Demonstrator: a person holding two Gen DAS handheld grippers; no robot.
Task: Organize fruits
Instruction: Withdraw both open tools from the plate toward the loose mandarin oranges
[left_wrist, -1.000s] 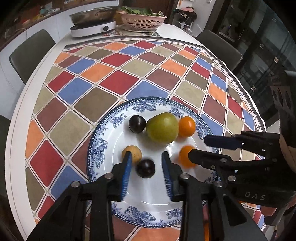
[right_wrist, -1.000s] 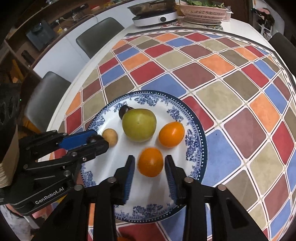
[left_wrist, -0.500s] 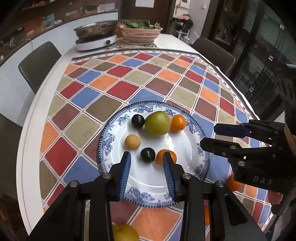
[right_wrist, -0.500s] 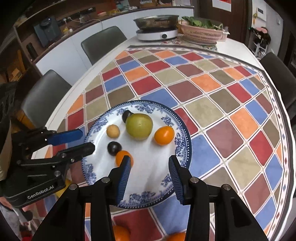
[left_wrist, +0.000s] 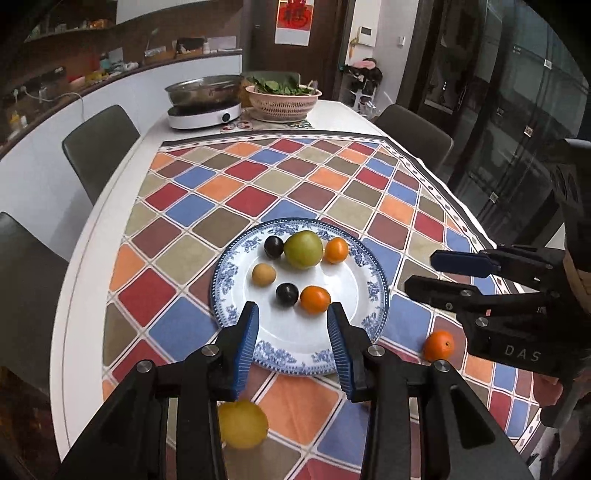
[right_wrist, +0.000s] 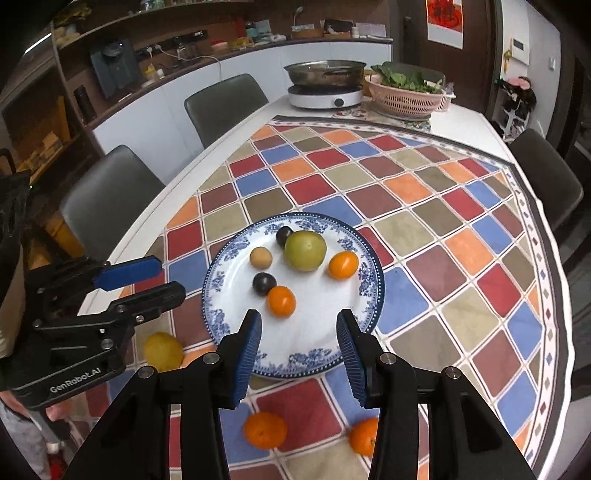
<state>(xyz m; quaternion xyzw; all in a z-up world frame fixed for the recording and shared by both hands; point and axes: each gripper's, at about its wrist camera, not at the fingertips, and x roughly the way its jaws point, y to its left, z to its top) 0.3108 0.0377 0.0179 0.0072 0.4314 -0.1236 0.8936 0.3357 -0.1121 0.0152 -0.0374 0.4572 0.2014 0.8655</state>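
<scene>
- Jaws of the left gripper: opening at this moment, a moderate gap, nothing between the blue ribbed pads. Jaws of the right gripper: parted to a similar gap, likewise empty.
- Position: both grippers hang above the near rim of the round blue-and-white patterned china plate, pointing steeply down at it.
- Plate contents: a large green round fruit at the far side, a dark plum touching it on the left, a small orange fruit just to its right; nearer, a small tan round fruit, a second dark plum and a second small orange fruit, these last two touching.
- Fruit off the plate: a yellow round fruit on the cloth near left; an orange mandarin near right; the right wrist view shows two mandarins on the near side.
- Step in hand, as judged: between placements, with the loose fruit not yet gathered.
- Next move calls for: lowering one gripper over a loose fruit with the jaws spread wider than it, closing gently, then setting it on the bare near part of the plate.
- Surroundings: chequered multicolour tablecloth; at the far end, a steel pan on a white induction cooker and a pink basket of greens; grey chairs around.
- Obstructions: each gripper's frame partly hides the nearest fruit; round fruit may roll when nudged; the two grippers stand close together.
</scene>
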